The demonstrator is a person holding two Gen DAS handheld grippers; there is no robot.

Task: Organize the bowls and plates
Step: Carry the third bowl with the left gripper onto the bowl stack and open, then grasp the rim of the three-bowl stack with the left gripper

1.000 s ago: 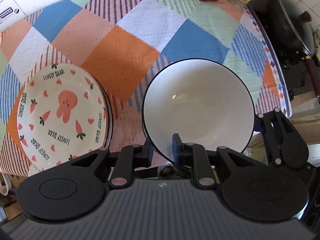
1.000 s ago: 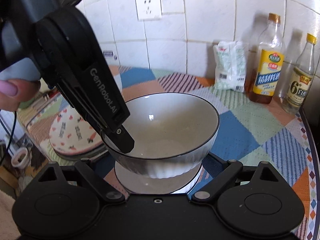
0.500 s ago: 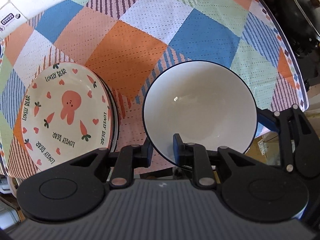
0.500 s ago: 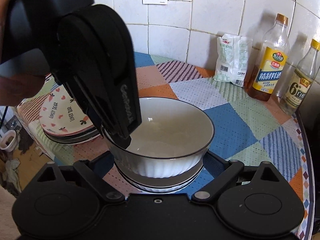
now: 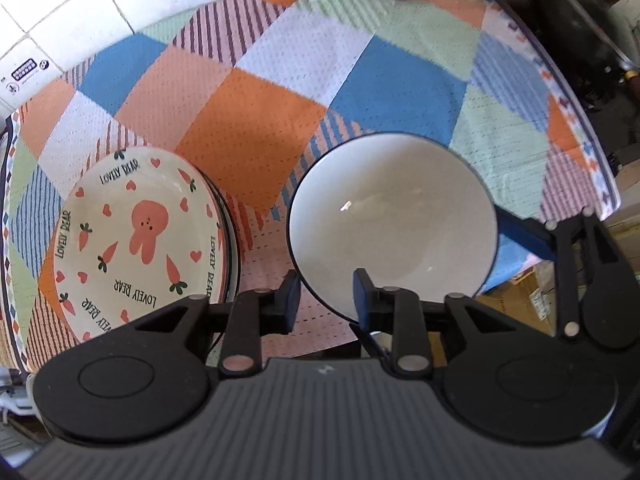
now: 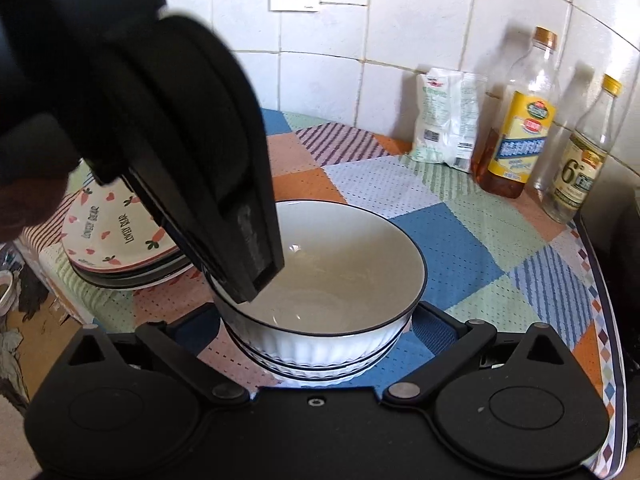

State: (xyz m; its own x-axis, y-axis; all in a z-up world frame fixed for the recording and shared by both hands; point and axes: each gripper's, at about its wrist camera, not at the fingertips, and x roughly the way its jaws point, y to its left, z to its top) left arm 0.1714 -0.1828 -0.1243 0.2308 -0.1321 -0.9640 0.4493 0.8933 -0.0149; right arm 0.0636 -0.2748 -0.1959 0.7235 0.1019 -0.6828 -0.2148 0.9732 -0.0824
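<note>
Centrally in both views I see the white bowl [image 5: 390, 220] sitting upright, mouth up, nested in a second bowl [image 6: 308, 374] on the patchwork cloth [image 5: 248, 120] near the table's front edge [image 5: 320, 346]. Round, it shows no long axis; its inside holds nothing. My left gripper [image 5: 326, 298] straddles the near rim: one finger [image 5: 366, 294] inside the bowl, the other [image 5: 288, 300] outside, and the jaws have just been opening, so the pads stand off the rim and no longer pinch it. My right gripper [image 6: 316, 320] is spread wide, its jaws flanking the bowl stack at lower centre without pressing it. At lower left of the left view a stack of plates [image 5: 140, 236], rabbit plate on top, lies flat just beside the bowls. Open cloth fills the middle and upper part of the frame. Along the tiled wall [image 6: 400, 20] at upper right stand a packet [image 6: 446, 120] and two bottles [image 6: 520, 120].
</note>
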